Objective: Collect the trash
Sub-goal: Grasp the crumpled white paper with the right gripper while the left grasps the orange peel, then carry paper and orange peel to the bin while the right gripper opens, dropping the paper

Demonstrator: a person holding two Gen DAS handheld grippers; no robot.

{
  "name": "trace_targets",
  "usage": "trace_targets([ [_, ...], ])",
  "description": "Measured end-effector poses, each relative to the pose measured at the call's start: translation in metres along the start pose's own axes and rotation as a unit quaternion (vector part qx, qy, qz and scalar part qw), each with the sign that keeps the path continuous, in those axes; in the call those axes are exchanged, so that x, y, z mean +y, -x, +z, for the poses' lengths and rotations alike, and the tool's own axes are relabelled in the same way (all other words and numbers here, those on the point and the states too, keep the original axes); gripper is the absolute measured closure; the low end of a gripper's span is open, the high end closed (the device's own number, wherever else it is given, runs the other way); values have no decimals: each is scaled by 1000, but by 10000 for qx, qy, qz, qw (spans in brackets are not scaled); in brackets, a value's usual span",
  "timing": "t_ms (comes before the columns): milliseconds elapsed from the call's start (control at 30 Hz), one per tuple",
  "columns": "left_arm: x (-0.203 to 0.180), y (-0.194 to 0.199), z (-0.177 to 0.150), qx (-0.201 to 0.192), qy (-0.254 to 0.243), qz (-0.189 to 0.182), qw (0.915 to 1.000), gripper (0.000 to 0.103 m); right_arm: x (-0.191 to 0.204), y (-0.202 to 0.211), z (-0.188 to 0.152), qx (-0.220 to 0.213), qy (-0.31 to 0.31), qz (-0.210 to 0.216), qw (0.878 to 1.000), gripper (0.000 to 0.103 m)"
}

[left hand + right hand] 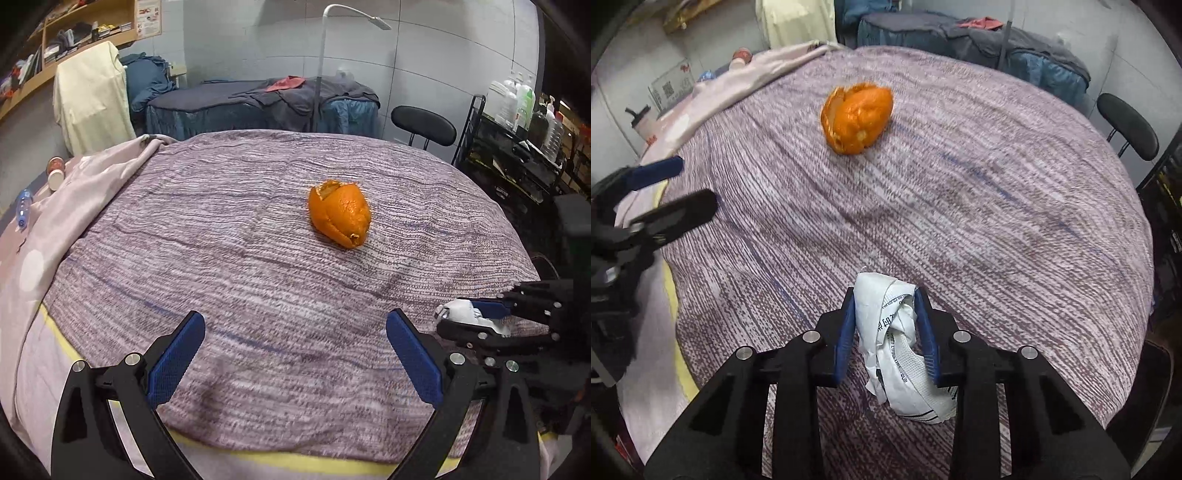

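the right gripper (886, 317) is clenching crumpled paper (897, 343) at lower centre; the left gripper (295, 343) is gaping wide, touching nothing, below the peel (340, 212).

A purple knit blanket (258, 229) covers the bed; black chair (423, 127) behind.

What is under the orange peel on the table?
The orange peel lies directly on the purple woven cloth, which covers the table. Nothing else shows beneath it. Whether fruit remains inside the curled peel cannot be seen, nor can the tabletop under the cloth.
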State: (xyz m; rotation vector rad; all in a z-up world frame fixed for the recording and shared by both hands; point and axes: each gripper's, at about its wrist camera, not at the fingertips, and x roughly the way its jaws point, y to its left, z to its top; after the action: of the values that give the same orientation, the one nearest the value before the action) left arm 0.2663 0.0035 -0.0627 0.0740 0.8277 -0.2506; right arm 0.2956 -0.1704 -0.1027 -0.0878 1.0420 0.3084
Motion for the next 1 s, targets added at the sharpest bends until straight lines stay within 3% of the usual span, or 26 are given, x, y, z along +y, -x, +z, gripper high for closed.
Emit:
trace_targets([
  [233,-14,-31,32,176,23,-92,9998,6,-19,23,-12,-613,-514,-28,9968,71],
  [667,-36,-88,69,431,20,-20,9991,9,-25,31,-16,-1064,-895,-74,9903,71],
  [867,-38,-100,73,447,80,45,9990,36,-28,33,-18,-1148,-1036,-72,9879,71],
  [933,-41,-99,73,392,48,38,9992,49,-31,33,-19,-1183,-1118,-64,9866,71],
  [1000,-44,-95,73,347,-38,70,9994,53,-31,35,-22,-1215,-1146,-72,9859,71],
])
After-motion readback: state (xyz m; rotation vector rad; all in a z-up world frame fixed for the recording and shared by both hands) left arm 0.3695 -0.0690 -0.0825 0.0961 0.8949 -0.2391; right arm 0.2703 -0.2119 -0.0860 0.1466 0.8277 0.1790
